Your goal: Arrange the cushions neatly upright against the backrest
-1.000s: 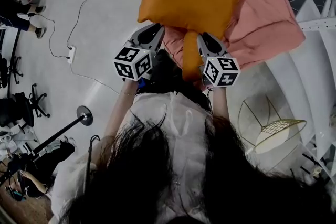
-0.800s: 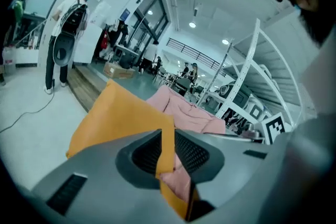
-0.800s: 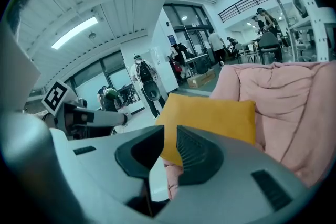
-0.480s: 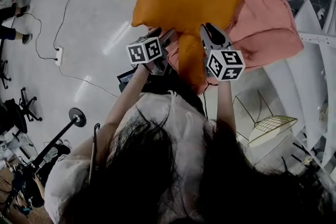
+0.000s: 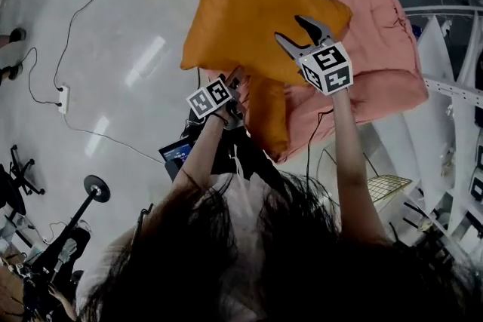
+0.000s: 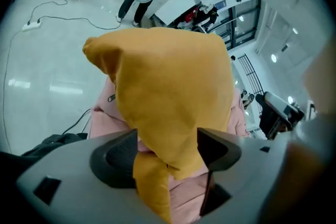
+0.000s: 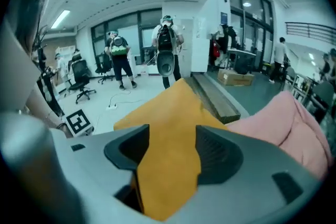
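Note:
A large orange cushion [image 5: 256, 19] leans on the pink sofa [image 5: 381, 49], tilted, its top corner toward the floor side. A second orange cushion [image 5: 268, 113] hangs edge-on below it at the sofa's front. My left gripper [image 5: 232, 79] is at the big cushion's lower edge; its jaws are opening, with the cushion's [image 6: 173, 86] corner loose between them [image 6: 167, 147]. My right gripper [image 5: 296, 30] lies over the cushion's right part, jaws opening and spread, with orange fabric [image 7: 168, 155] between them [image 7: 172, 147].
The pale floor to the left carries cables [image 5: 72, 41], a power strip [image 5: 63, 96] and a round stand base [image 5: 96, 187]. A gold wire-frame seat [image 5: 389, 188] and white railings [image 5: 453, 19] are to the right. People [image 7: 167, 44] and office chairs [image 7: 81, 78] stand far off.
Both grippers have carried the big cushion up onto the sofa. Their jaws, shut on its lower corners before, now stand apart. The right gripper has risen onto the cushion's face.

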`<action>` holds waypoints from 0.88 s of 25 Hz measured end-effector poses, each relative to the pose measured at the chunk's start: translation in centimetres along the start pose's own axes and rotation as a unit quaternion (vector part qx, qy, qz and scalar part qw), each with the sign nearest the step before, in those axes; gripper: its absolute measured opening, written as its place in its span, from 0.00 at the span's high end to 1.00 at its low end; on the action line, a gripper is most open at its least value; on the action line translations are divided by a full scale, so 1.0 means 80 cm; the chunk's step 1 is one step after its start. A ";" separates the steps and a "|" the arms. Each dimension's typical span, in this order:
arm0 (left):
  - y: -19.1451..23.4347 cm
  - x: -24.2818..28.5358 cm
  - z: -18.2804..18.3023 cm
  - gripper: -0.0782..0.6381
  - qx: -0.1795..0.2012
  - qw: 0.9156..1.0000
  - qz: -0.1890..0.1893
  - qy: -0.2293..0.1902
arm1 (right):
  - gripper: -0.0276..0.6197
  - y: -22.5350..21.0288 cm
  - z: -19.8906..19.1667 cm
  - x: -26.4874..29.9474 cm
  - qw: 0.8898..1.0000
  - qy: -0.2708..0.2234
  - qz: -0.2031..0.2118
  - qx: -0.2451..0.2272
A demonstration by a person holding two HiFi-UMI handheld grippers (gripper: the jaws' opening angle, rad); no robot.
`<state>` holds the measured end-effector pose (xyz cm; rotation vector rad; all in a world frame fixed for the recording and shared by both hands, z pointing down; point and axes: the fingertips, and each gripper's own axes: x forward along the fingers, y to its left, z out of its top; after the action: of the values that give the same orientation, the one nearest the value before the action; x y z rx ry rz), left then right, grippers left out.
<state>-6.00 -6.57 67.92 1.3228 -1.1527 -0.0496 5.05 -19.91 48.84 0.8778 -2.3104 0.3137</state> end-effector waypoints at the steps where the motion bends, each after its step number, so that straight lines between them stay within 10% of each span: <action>1: 0.002 0.004 -0.002 0.41 -0.004 1.000 -0.008 -0.006 | 0.55 -0.011 0.003 0.014 1.000 0.017 0.004 -0.024; 10: 0.005 0.026 -0.004 0.40 -0.040 0.994 -0.093 -0.032 | 0.53 -0.059 0.010 0.125 0.977 0.155 0.041 -0.142; 22: -0.016 0.037 0.011 0.46 -0.002 0.992 -0.122 0.027 | 0.76 -0.066 0.000 0.127 0.989 0.143 0.004 -0.045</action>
<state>-4.46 -9.44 68.58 1.4482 -0.9398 -0.1939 2.74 -29.00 55.32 0.7276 -2.0464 0.3154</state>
